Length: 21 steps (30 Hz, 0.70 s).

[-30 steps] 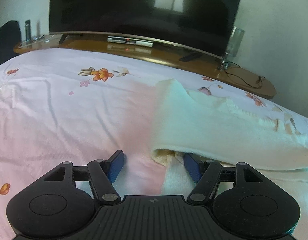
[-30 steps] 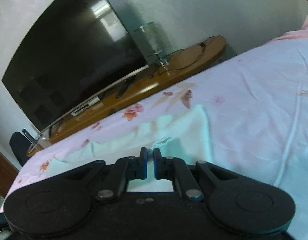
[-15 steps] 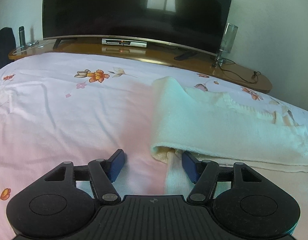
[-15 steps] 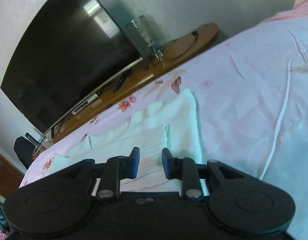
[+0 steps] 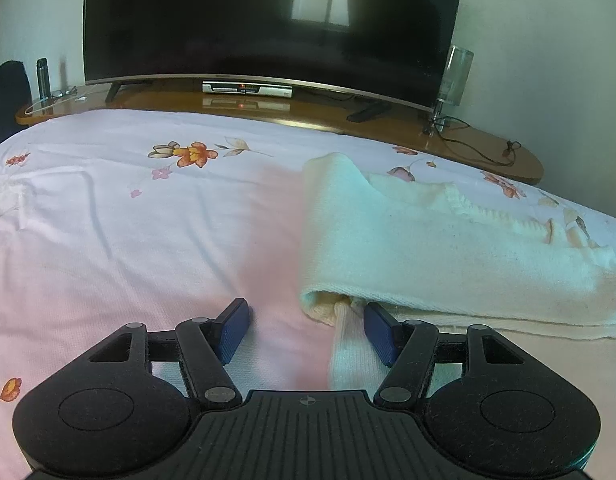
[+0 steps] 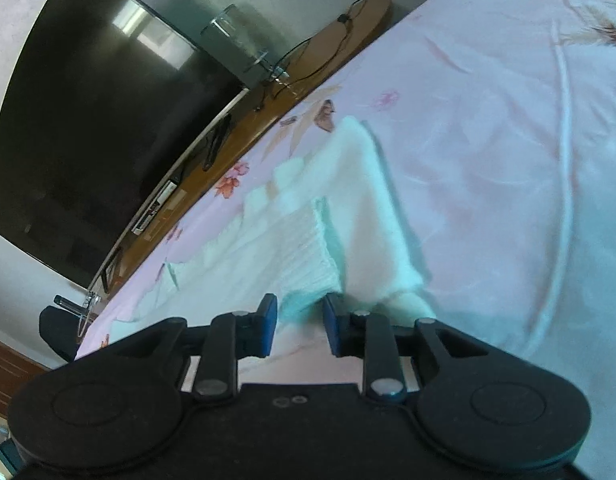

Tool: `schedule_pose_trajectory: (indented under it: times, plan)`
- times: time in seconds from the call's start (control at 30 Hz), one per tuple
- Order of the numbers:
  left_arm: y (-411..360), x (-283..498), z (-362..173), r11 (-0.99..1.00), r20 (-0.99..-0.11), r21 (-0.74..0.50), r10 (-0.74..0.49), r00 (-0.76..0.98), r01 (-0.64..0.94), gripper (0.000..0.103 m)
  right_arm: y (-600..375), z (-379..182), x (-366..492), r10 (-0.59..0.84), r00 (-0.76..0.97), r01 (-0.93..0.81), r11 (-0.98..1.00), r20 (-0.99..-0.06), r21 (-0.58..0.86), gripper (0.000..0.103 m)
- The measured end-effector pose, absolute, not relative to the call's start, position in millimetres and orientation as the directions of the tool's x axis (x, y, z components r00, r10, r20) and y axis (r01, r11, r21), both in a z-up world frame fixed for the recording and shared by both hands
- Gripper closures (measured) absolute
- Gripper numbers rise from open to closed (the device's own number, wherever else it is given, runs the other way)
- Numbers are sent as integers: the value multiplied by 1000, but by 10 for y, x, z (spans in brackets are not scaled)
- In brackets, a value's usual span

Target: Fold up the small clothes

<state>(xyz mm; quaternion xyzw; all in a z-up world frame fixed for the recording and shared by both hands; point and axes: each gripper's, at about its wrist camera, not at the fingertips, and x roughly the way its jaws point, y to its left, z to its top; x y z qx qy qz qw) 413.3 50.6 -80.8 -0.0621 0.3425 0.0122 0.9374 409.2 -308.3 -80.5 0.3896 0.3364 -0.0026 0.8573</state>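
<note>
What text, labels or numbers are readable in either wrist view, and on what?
None readable.
Silver set-top box under the black curved television: a red display glows, digits too blurred to read.
Television bezel: a small mark at bottom centre, too small to read.
Pale knitted garment and pink floral bedsheet: no print or label showing.

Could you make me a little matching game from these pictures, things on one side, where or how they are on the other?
Things:
1. cream knit garment
2. television
3. left claw
4. silver box

Descriptions:
A. dark screen, at the wall
B. open, low at the garment's near corner
C. folded over, lying on the floral bedsheet
D. on the wooden shelf, under the screen

Pairs: 1-C, 2-A, 3-B, 4-D
</note>
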Motion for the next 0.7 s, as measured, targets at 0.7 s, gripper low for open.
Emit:
schedule_pose_trajectory:
  times: [0.7]
  plan:
    - [516,4127,-823,993,-644,-105,-21,765,-61,40,-3191,-619,3754,134,818,249,794,-560,554,99]
